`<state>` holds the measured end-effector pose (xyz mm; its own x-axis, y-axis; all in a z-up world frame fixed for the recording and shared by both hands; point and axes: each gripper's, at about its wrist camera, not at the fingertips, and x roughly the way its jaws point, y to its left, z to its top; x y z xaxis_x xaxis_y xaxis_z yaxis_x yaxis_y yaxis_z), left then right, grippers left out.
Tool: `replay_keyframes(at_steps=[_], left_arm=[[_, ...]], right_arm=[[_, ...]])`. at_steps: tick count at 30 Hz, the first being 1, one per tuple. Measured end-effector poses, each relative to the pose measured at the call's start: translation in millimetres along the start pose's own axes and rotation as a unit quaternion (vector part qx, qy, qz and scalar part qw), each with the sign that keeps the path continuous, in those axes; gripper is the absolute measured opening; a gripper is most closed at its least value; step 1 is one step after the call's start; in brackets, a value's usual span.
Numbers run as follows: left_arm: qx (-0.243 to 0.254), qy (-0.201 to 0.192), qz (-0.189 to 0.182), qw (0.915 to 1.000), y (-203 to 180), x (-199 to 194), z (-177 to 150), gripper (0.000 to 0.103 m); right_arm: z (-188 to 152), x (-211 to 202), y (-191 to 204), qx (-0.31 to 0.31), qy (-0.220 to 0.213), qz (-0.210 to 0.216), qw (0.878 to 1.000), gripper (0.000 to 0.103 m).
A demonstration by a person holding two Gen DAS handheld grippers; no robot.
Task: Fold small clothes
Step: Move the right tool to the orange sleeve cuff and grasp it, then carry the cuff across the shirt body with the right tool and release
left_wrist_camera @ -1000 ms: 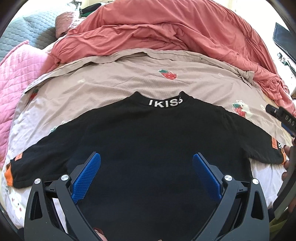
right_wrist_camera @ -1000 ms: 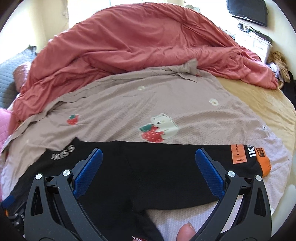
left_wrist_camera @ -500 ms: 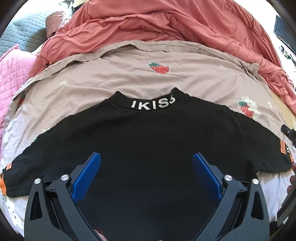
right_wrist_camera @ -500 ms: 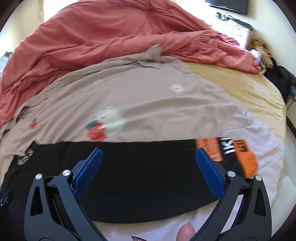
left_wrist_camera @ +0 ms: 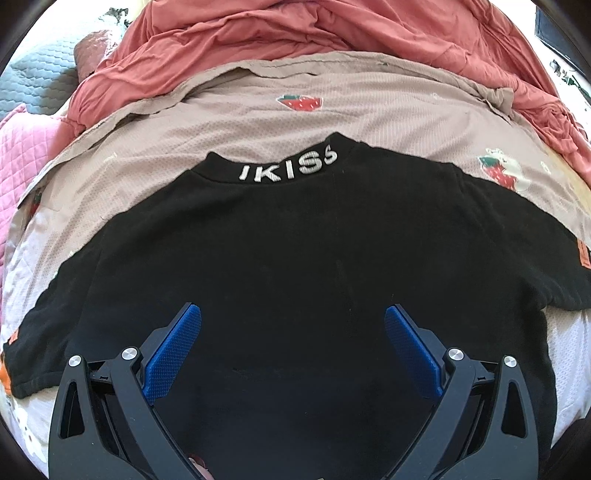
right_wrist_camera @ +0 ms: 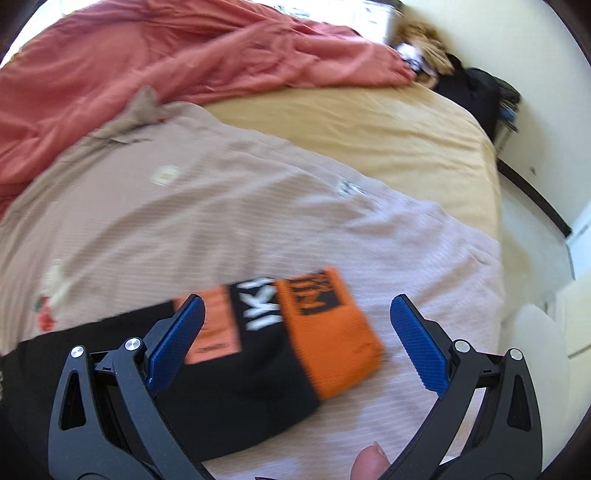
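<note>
Beige strawberry-print sheet [left_wrist_camera: 229, 122] under black shirt [left_wrist_camera: 295, 251], red blanket [left_wrist_camera: 332, 33] bunched along upper frame. Blurred in right view: orange cuff [right_wrist_camera: 328, 332], lower centre. Left gripper [left_wrist_camera: 293, 332] and right gripper [right_wrist_camera: 297, 328] both spread wide, grasping nothing.

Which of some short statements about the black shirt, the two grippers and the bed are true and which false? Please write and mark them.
1. The black shirt lies spread flat. True.
2. Its collar lettering is orange. False: it is white.
3. The right gripper is shut on the orange cuff. False: its fingers are open, holding nothing.
4. The left gripper is open above the shirt. True.
5. The strawberry sheet lies on top of the shirt. False: it is underneath.
</note>
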<state>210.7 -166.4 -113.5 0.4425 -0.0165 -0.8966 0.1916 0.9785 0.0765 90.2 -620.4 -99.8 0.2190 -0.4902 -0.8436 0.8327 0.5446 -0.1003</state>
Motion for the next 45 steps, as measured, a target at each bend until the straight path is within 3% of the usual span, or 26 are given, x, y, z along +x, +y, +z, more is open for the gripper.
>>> replay_keyframes(at_steps=[3,7,12,14,16,19,23,25,27,31,32,37,41,45], left_arm=[[0.001,0.001,0.000,1.0000,-1.0,3.6,-1.6,0.099],[-0.004,0.017,-0.006,0.9998,0.5,15.1,-7.1,0.099],[-0.008,0.006,-0.014,0.9999,1.6,16.0,-7.6,0.099],[-0.010,0.005,-0.015,0.9998,1.7,14.6,-6.5,0.099],[-0.014,0.005,-0.019,0.9997,3.2,11.6,-6.0,0.099],[-0.021,0.000,-0.025,0.9995,6.4,4.9,-5.8,0.099],[-0.034,-0.011,-0.023,0.9991,15.1,-4.2,-6.7,0.099],[-0.046,-0.015,-0.025,0.9985,21.7,-7.5,-7.8,0.099],[-0.051,-0.020,-0.020,0.9983,30.0,-10.7,-9.1,0.099],[-0.066,-0.028,-0.003,0.9974,49.4,-18.2,-12.6,0.099],[-0.073,-0.029,-0.001,0.9969,55.7,-19.9,-13.2,0.099],[-0.103,-0.031,0.007,0.9942,83.2,-23.5,-14.7,0.099],[-0.119,-0.027,0.007,0.9925,93.3,-22.4,-17.0,0.099],[-0.122,-0.025,0.001,0.9922,92.7,-22.4,-18.3,0.099]], right_arm=[[-3.8,12.4,-2.0,-0.006,0.026,-0.010,1.000,0.095],[-11.1,33.9,-9.5,0.042,0.089,0.050,0.994,0.094],[-10.3,25.9,-18.7,0.073,0.080,0.064,0.992,0.059],[-9.6,20.9,-16.4,0.068,0.074,0.078,0.992,0.037],[-6.2,15.0,-11.2,0.054,0.063,0.095,0.992,0.022],[-1.9,3.7,0.8,0.035,0.045,0.125,0.990,0.016],[-2.4,-34.3,33.6,-0.015,-0.010,0.205,0.979,0.013],[-7.9,-56.6,57.5,-0.050,-0.031,0.258,0.964,0.005],[-20.9,-79.6,89.4,-0.086,-0.035,0.321,0.943,0.005],[-63.9,-119.0,155.5,-0.192,-0.035,0.402,0.894,0.005],[-79.8,-127.4,174.7,-0.220,-0.024,0.426,0.877,0.005],[-136.7,-140.5,228.3,-0.325,0.000,0.446,0.834,0.005],[-165.4,-131.4,245.3,-0.363,0.035,0.443,0.819,0.015],[-163.7,-132.7,243.1,-0.346,0.068,0.494,0.795,0.028]])
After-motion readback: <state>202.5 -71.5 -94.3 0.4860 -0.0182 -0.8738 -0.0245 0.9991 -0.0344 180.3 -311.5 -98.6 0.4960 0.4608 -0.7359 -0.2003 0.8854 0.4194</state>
